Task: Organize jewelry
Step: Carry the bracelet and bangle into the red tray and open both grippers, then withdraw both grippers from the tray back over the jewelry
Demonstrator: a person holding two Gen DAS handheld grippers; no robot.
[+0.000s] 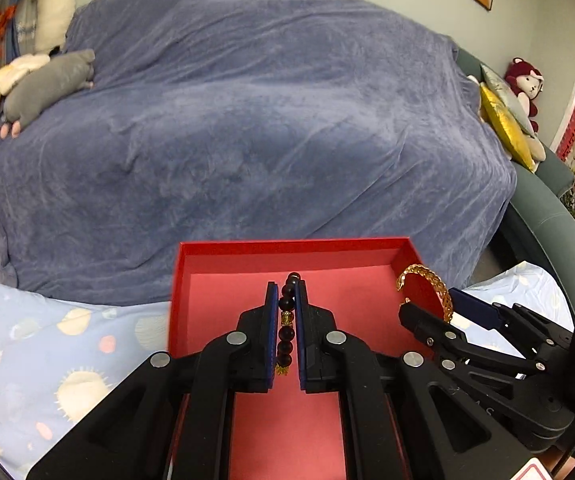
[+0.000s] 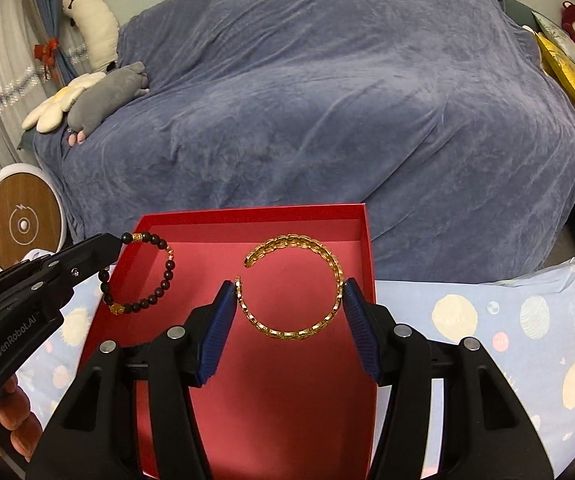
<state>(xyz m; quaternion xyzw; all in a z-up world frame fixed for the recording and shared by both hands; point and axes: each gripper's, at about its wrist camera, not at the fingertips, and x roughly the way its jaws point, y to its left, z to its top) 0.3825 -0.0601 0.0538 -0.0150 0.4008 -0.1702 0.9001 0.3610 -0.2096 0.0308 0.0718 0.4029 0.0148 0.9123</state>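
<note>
A red open box [image 1: 247,304] [image 2: 287,232] lies on a patterned light-blue cloth. My left gripper [image 1: 287,292] is shut on a dark beaded bracelet [image 1: 286,332] with gold charms and holds it above the box; the bracelet also hangs from it in the right wrist view [image 2: 155,280] over the box's left side. My right gripper [image 2: 289,292] grips a gold chain cuff bracelet [image 2: 293,286] by its two sides over the box; the cuff also shows in the left wrist view [image 1: 431,286] at the box's right wall.
A sofa under a blue-grey blanket [image 1: 247,120] fills the background. Plush toys [image 1: 47,84] lie at its left, and yellow and silver cushions [image 1: 503,116] with a red plush at its right. A white round device with a wooden face [image 2: 19,220] stands at the left.
</note>
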